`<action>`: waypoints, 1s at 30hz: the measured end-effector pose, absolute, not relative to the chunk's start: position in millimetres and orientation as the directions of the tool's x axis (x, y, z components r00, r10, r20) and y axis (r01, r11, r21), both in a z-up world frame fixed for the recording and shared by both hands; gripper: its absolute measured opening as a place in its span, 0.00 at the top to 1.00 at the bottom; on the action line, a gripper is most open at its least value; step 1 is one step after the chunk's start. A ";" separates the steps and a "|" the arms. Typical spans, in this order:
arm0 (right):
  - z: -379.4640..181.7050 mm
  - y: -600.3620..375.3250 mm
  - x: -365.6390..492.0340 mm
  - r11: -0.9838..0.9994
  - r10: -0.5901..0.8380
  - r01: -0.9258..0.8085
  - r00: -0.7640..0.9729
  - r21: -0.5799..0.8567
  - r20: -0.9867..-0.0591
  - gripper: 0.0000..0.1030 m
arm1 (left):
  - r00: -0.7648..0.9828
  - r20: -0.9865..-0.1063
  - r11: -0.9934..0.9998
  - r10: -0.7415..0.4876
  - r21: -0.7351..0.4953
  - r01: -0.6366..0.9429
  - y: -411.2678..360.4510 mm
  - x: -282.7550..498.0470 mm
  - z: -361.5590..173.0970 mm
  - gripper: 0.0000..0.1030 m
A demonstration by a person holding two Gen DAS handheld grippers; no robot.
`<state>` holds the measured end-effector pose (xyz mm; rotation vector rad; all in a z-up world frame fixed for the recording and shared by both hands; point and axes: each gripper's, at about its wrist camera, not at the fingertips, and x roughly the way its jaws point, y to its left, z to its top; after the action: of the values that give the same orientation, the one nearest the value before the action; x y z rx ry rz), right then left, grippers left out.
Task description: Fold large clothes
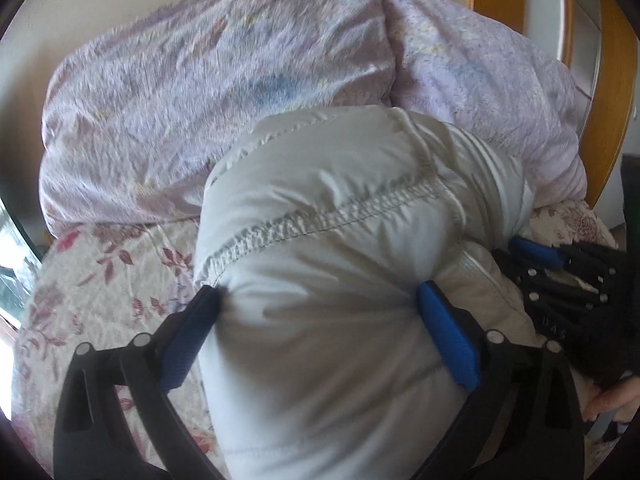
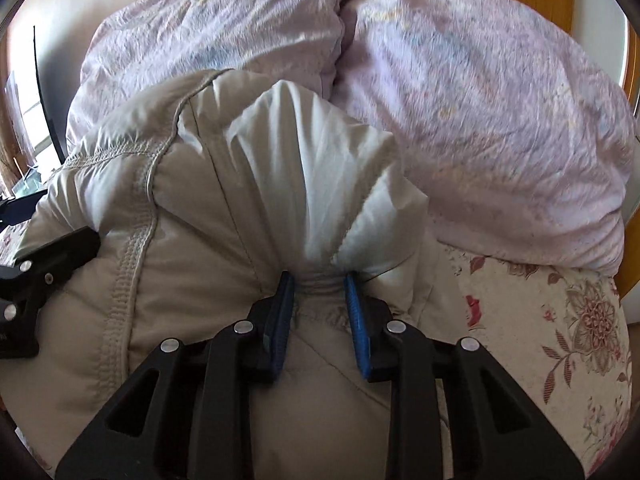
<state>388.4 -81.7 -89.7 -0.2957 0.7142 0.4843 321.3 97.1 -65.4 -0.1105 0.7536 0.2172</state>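
Note:
A puffy light grey-beige padded jacket [image 1: 328, 248] lies bundled on a bed; it also fills the right wrist view [image 2: 192, 208]. My left gripper [image 1: 318, 300] has its blue pads wide apart, pressed into both sides of a thick fold of the jacket. My right gripper [image 2: 318, 280] is shut on a bunched white part of the jacket [image 2: 316, 184], the fabric pinched between its blue pads. The right gripper shows at the right edge of the left wrist view [image 1: 536, 254], and the left gripper's black body shows at the left of the right wrist view [image 2: 44, 264].
Two lilac pillows [image 1: 208, 80] [image 2: 500, 120] lie just behind the jacket. The bed has a floral sheet [image 1: 100, 288] [image 2: 560, 320]. A wooden headboard or frame [image 1: 612, 80] stands at the right. A window is at the far left.

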 end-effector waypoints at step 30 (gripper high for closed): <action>-98.3 -78.5 394.1 0.852 0.346 -0.518 0.665 -0.075 -0.662 0.72 | 0.733 -0.658 0.968 0.174 -0.024 -0.251 100.1 330.8 -89.7 0.02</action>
<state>394.1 -78.5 -98.3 -0.2676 0.6871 0.4945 330.8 100.1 -89.7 -0.1139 0.7116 0.2342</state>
